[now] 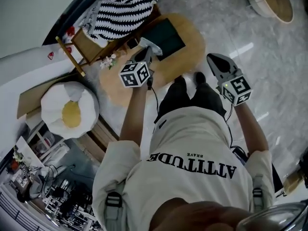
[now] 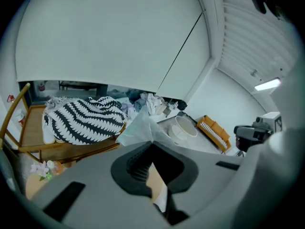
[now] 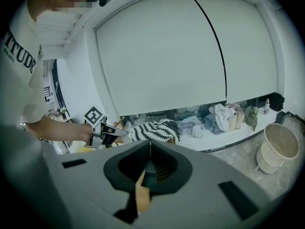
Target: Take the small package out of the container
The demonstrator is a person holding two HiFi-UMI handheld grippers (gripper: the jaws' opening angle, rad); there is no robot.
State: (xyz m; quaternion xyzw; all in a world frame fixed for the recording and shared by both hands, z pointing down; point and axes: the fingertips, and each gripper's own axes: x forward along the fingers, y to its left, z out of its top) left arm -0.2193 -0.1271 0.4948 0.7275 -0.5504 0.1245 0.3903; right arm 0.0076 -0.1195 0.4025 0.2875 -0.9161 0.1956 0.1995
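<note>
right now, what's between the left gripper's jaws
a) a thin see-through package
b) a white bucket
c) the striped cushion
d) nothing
a: in the left gripper view the left gripper has its jaws closed on a thin, translucent small package, which sticks out past the tips.

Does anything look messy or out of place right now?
Clothes lie heaped loosely along the ledge, and a striped blanket is slumped over the wooden chair. Nothing looks spilled or broken.

Small package [image 2: 138, 127] — translucent, crumpled, pinched in left claw [image 2: 151, 142] — clear of dark rectangular container [image 1: 168, 38] below.
</note>
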